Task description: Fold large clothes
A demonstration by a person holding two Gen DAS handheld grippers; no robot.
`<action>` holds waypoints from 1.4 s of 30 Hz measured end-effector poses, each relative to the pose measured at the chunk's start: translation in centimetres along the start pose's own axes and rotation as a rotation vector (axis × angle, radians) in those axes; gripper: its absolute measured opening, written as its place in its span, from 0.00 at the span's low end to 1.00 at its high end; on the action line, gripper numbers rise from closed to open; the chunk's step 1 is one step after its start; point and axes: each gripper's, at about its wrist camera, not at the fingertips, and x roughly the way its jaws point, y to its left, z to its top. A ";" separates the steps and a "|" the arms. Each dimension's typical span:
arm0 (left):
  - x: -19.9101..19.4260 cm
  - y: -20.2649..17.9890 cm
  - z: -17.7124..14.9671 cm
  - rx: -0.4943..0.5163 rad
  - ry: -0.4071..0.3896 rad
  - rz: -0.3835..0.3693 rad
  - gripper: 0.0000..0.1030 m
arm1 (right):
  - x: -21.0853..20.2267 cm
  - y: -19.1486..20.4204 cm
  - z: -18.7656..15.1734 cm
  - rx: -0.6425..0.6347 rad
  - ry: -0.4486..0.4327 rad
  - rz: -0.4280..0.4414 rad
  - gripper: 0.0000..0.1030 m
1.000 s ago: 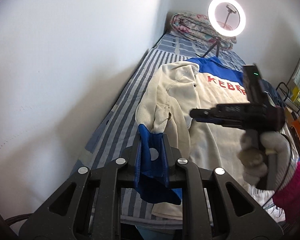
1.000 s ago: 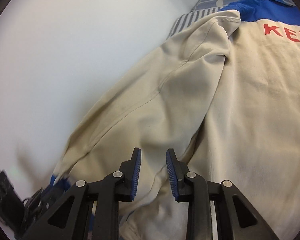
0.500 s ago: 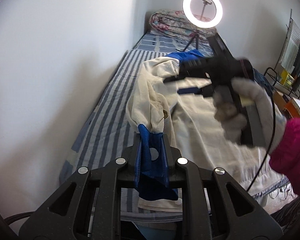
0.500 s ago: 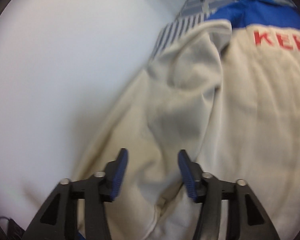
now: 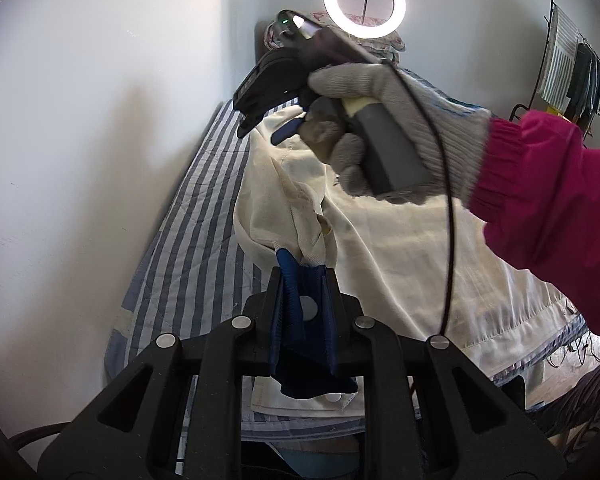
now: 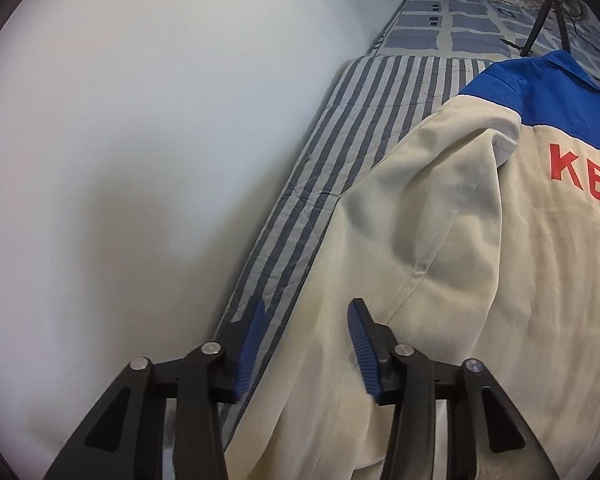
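Blue cuff (image 5: 300, 312) of a cream jacket (image 6: 440, 280) sits clamped in the left gripper (image 5: 302, 308), the sleeve lifted off the striped bed (image 5: 196, 240). Just beyond, the gloved right hand (image 5: 380, 128) holds the right gripper (image 6: 306, 344) over the jacket's shoulder, jaws closing with nothing pinched between them. The sleeve fold seems underway; next, the right gripper likely needs a grip near the shoulder seam.

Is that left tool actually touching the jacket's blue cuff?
Touching: the left wrist view shows the left tool clamped shut on the blue cuff.
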 end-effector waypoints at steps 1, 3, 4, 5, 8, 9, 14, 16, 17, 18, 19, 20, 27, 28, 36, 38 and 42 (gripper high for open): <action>0.1 0.0 0.0 0.005 0.003 -0.003 0.15 | 0.6 -0.1 0.7 -0.001 0.005 -0.014 0.33; 0.5 -0.1 -0.1 0.013 0.008 -0.005 0.15 | 0.8 -0.5 0.6 -0.004 0.013 -0.012 0.06; 0.6 0.0 -0.1 0.016 0.013 -0.007 0.15 | 0.3 -0.4 0.4 -0.004 0.013 -0.007 0.02; 0.5 0.0 -0.2 0.018 0.015 -0.008 0.15 | 0.0 -0.6 0.5 0.002 0.001 -0.014 0.01; 0.2 -0.3 -0.5 0.030 0.023 -0.008 0.15 | -2.1 -1.6 0.2 0.009 -0.048 0.008 0.00; 0.2 -0.4 -0.6 0.037 0.025 -0.010 0.15 | -2.8 -2.2 0.1 0.013 -0.063 0.011 0.00; -0.1 -2.3 -1.2 0.093 0.031 -0.036 0.15 | -7.1 -6.3 -2.3 0.062 -0.131 0.057 0.00; 0.1 -3.3 -1.7 0.124 0.044 -0.054 0.15 | -8.4 -8.1 -3.6 0.093 -0.151 0.069 0.00; 0.1 -3.7 -1.9 0.132 0.050 -0.062 0.16 | -8.8 -9.4 -4.3 0.118 -0.155 0.075 0.00; 0.2 -4.1 -2.2 0.141 0.059 -0.074 0.16 | -9.2 -10.6 -5.2 0.138 -0.159 0.079 0.00; 0.2 -4.7 -2.6 0.151 0.069 -0.094 0.18 | -9.3 -11.5 -5.8 0.153 -0.164 0.077 0.00; 0.2 -5.0 -3.0 0.160 0.077 -0.112 0.19 | -9.4 -12.6 -6.6 0.172 -0.170 0.073 0.00; -0.9 -7.4 -4.7 0.191 0.113 -0.222 0.30 | -8.3 -19.6 -11.2 0.326 -0.137 0.072 0.00; -1.1 -7.5 -5.0 0.185 0.117 -0.239 0.38 | -7.9 -20.3 -11.6 0.339 -0.120 0.072 0.00; -1.0 -0.2 -4.7 -0.122 0.147 -0.282 0.47 | -9.4 -21.0 -15.9 0.350 -0.065 0.080 0.39; 0.0 2.0 -4.6 -0.217 0.176 -0.300 0.47 | -10.0 -19.9 -17.1 0.313 -0.042 0.109 0.42; 3.4 5.3 -5.4 -0.409 0.284 -0.367 0.47 | -10.5 -17.1 -20.4 0.225 0.025 0.162 0.49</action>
